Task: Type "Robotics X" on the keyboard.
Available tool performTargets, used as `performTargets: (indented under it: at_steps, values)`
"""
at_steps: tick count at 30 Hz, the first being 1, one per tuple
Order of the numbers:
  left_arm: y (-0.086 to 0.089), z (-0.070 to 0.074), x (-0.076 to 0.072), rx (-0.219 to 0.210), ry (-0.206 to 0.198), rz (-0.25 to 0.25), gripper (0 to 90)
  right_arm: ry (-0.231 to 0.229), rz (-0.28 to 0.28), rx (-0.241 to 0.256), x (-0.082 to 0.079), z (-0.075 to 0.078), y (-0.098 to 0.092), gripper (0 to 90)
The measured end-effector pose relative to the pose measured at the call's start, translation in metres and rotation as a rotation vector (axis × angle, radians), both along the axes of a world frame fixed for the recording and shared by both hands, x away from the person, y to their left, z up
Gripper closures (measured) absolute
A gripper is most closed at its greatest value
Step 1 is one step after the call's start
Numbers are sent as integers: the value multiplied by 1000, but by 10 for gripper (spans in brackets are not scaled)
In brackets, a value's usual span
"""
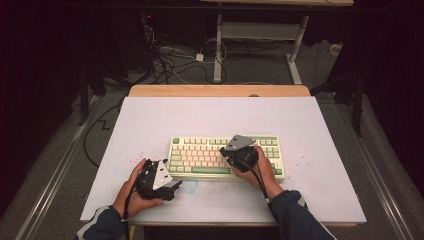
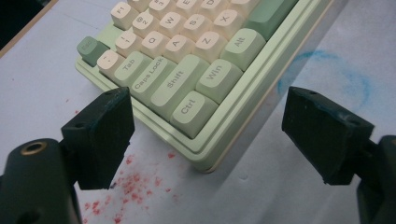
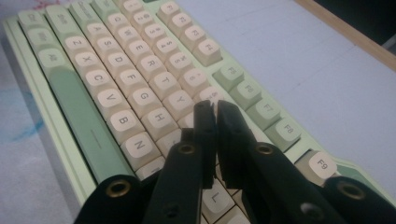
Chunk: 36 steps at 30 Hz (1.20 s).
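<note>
Now the right claw (image 3: 215, 109), pressed together, hovers over the keyboard (image 1: 200, 150) near the U key; press straight down with the tips. Spread wide, the left claw (image 2: 205, 140) frames the keyboard's Ctrl corner just ahead on the bench (image 1: 310, 125).

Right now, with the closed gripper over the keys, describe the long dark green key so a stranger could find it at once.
On the white table lies a pale green keyboard with cream keys. Follow its front row, nearest the person. The long dark green space bar lies there below the C, V, B and N keys; it is far longer than any neighbouring key.
</note>
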<state>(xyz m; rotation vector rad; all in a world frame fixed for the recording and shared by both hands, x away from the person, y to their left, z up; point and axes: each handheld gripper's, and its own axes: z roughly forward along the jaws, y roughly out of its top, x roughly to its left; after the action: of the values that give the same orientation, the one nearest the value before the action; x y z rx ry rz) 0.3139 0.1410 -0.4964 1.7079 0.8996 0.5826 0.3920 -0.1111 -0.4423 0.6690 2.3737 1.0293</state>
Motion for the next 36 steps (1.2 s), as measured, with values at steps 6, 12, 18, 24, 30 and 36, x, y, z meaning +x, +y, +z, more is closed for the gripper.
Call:
performTargets:
  at_steps: [6, 12, 18, 24, 30, 36]
  values:
    - [-1, 1, -1, -6, -4, -3, 158, -24, 12, 37, -6, 4, -6, 783]
    - [1, 2, -1, -3, -7, -2, 158, -48, 12, 59, -12, 8, -12, 619]
    - [1, 3, -1, 0, -10, -1, 158, -99, -7, 95, -19, 13, -22, 442]
    - [1, 3, -1, -2, -13, 7, 158, -150, -36, 122, -27, 15, -33, 318]
    - [1, 4, -1, -8, -22, 13, 158, -172, -57, 121, -35, 17, -43, 295]
    - [2, 5, -1, -8, -24, 16, 161, -193, -70, 110, -44, 16, -54, 278]
